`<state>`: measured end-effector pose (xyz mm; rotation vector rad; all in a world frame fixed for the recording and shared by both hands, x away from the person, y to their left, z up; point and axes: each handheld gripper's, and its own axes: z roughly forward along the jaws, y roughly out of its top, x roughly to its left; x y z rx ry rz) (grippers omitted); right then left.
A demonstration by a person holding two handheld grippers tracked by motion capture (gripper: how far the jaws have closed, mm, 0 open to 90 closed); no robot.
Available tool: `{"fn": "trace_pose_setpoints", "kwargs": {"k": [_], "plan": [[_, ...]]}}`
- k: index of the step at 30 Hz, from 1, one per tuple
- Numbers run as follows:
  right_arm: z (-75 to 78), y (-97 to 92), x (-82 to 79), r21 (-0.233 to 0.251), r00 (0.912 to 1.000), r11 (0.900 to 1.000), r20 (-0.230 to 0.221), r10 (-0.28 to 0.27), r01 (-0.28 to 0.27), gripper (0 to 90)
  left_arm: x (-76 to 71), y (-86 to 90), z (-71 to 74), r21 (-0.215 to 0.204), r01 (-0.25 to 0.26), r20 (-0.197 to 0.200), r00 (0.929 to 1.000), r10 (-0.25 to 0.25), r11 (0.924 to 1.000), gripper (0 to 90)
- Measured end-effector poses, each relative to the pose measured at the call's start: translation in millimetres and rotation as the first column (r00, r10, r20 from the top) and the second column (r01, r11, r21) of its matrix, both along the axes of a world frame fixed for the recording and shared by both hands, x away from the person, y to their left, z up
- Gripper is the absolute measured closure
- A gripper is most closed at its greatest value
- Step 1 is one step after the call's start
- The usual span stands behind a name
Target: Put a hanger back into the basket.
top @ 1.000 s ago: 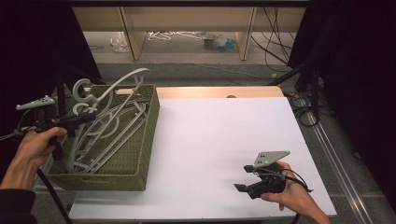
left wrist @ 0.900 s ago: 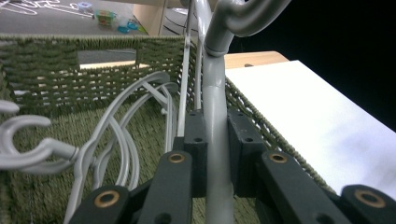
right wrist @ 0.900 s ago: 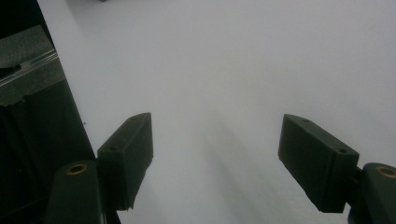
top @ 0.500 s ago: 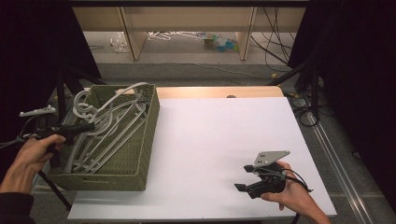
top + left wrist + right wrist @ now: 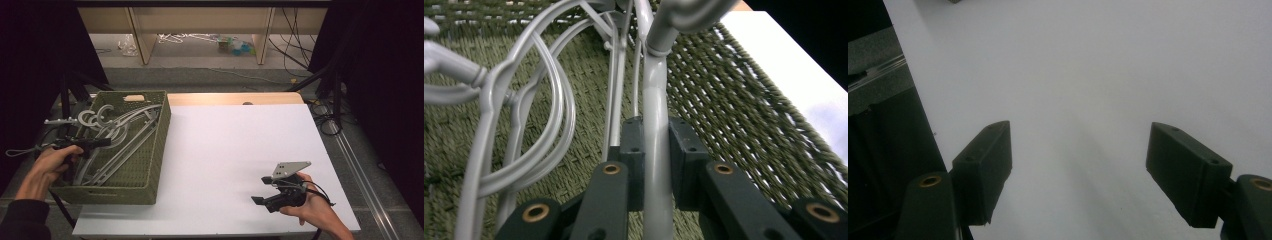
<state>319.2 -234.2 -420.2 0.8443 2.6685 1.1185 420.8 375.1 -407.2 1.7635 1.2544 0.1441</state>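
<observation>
the left hand-held gripper (image 5: 656,165) is closed on a grey plastic hanger (image 5: 656,105). in the left gripper view the two black jaws press on either side of a straight bar of the hanger, which runs up between them toward a curved section at the top of the frame. in the high view this gripper (image 5: 102,142) sits over the left rim of the basket (image 5: 155,150), held in the left hand (image 5: 50,162), pointing toward the tabletop side.

the hanger lies in the green woven basket together with several other grey hangers (image 5: 117,145). they are piled and crossed over one another, hooks toward the far left corner, bars slanting down toward the near wall. in the left gripper view the other hangers (image 5: 524,125) lie just left of the gripped bar, resting on the woven floor (image 5: 734,100) of the basket. whether the gripped hanger rests on the pile or is lifted clear of it cannot be told.

the basket stands on the left edge of the white tabletop (image 5: 235,150), its long side running away from the person.

the right hand-held gripper (image 5: 1080,167) is wide open with nothing between the jaws; white tabletop shows in the gap. in the high view it (image 5: 257,200) lies low over the near right part of the tabletop, held in the right hand (image 5: 310,207), jaws pointing left, well apart from the basket.
</observation>
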Motion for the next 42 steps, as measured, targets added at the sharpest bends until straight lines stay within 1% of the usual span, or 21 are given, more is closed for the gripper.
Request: {"fn": "trace_pose_setpoints", "kwargs": {"k": [2, 4, 6, 7, 8, 10, 12, 13, 16, 18, 19, 20, 23, 25, 26, 27, 31, 34, 36, 39, 42], "plan": [[0.1, -0.1, 0.2, 0.0, 1.0, 1.0, 0.001, 0.0, 0.0, 27.1, -0.2, 2.1, -2.0, 0.013, -0.029, 0.003, 0.9996, 0.029, 0.9995, 78.1], [-0.4, -0.1, -0.1, 0.001, 1.0, 1.0, 0.0, 0.0, 0.0, 27.1, -0.8, 4.1, -2.9, 0.057, -0.059, 0.002, 0.9983, 0.059, 0.9967, 77.5], [-1.0, 0.1, 0.9, -0.003, 1.0, 1.0, 0.005, 0.002, -0.002, 27.1, -1.0, 5.7, -4.4, 0.114, -0.095, 0.004, 0.9955, 0.095, 0.989, 76.3], [-1.2, 0.3, 0.9, -0.005, 1.0, 1.0, -0.002, 0.005, -0.005, 27.1, -1.1, 6.4, -5.2, 0.124, -0.109, 0.005, 0.994, 0.109, 0.9862, 75.6], [-1.7, 0.5, 0.8, -0.003, 1.0, 1.0, 0.002, 0.003, -0.003, 27.1, -1.2, 8.4, -5.9, 0.154, -0.123, 0.005, 0.9923, 0.124, 0.9804, 75.2], [-1.8, 0.5, 0.8, -0.003, 1.0, 1.0, -0.001, 0.003, -0.003, 27.1, -1.5, 8.9, -7.3, 0.145, -0.145, 0.008, 0.9894, 0.145, 0.9788, 73.6], [-1.3, 0.3, 0.7, -0.001, 1.0, 1.0, -0.009, 0.0, 0.0, 27.1, -1.8, 9.9, -8.1, 0.172, -0.149, 0.007, 0.9886, 0.15, 0.9737, 72.3], [-1.5, 0.2, 0.7, -0.001, 1.0, 1.0, -0.009, 0.001, -0.001, 27.1, -2.2, 9.5, -7.5, 0.215, -0.151, 0.011, 0.9883, 0.152, 0.9648, 71.7], [-2.0, 0.0, 1.4, -0.004, 1.0, 1.0, -0.001, -0.003, 0.003, 27.1, -4.1, 9.1, -3.5, 0.234, -0.194, 0.042, 0.9809, 0.19, 0.9527, 65.8], [-1.8, -0.3, 0.9, -0.001, 1.0, 1.0, -0.007, -0.002, 0.002, 27.1, -6.9, 8.9, 2.6, 0.288, -0.213, 0.086, 0.9768, 0.196, 0.9338, 61.5], [-2.0, -0.3, 1.2, -0.001, 1.0, 1.0, 0.0, -0.003, 0.003, 27.1, -9.1, 7.8, 6.2, 0.28, -0.217, 0.105, 0.9751, 0.195, 0.9349, 59.0], [-2.0, -0.5, 1.6, 0.002, 1.0, 1.0, 0.003, -0.005, 0.005, 27.0, -11.1, 6.1, 9.2, 0.255, -0.229, 0.12, 0.9716, 0.204, 0.9396, 56.5], [-3.3, 0.2, 1.4, 0.012, 0.9998, 0.9998, 0.013, -0.013, 0.013, 27.0, -18.0, 1.9, 18.6, 0.252, -0.255, 0.159, 0.9625, 0.22, 0.9337, 53.0], [-1.7, -0.5, 1.4, 0.001, 1.0, 1.0, 0.003, -0.01, 0.01, 26.9, -23.7, -0.3, 24.8, 0.23, -0.259, 0.184, 0.9581, 0.22, 0.938, 50.9], [-1.6, -0.6, 1.3, 0.002, 1.0, 1.0, 0.004, -0.009, 0.009, 26.9, -28.1, -2.4, 28.5, 0.217, -0.272, 0.201, 0.9523, 0.23, 0.9375, 49.4], [-1.0, -1.1, 1.0, 0.002, 1.0, 1.0, 0.002, -0.004, 0.004, 26.9, -31.2, -3.2, 31.0, 0.214, -0.271, 0.212, 0.9509, 0.226, 0.9386, 47.0], [0.1, -1.8, 1.2, 0.009, 0.9999, 0.9999, 0.003, -0.01, 0.01, 26.9, -50.6, -6.8, 39.5, 0.159, -0.266, 0.26, 0.9402, 0.22, 0.9507, 43.9], [-0.5, -1.6, 1.7, 0.009, 0.9999, 0.9999, 0.003, -0.012, 0.012, 26.9, -61.8, -11.5, 43.3, 0.16, -0.249, 0.275, 0.9405, 0.199, 0.9552, 41.4], [-0.6, -1.1, 1.2, 0.008, 0.9998, 0.9998, 0.012, -0.016, 0.016, 26.9, -66.9, -15.6, 44.6, 0.157, -0.23, 0.276, 0.9439, 0.181, 0.9603, 38.9], [0.1, -0.9, 1.3, 0.008, 0.9998, 0.9999, 0.014, -0.015, 0.015, 26.8, -72.4, -22.8, 44.4, 0.149, -0.211, 0.294, 0.9421, 0.16, 0.9659, 36.4], [-1.0, -0.7, 0.9, 0.009, 0.9997, 0.9998, 0.016, -0.019, 0.019, 26.7, -75.7, -31.4, 43.8, 0.166, -0.194, 0.3, 0.9439, 0.138, 0.9668, 33.7]]}}
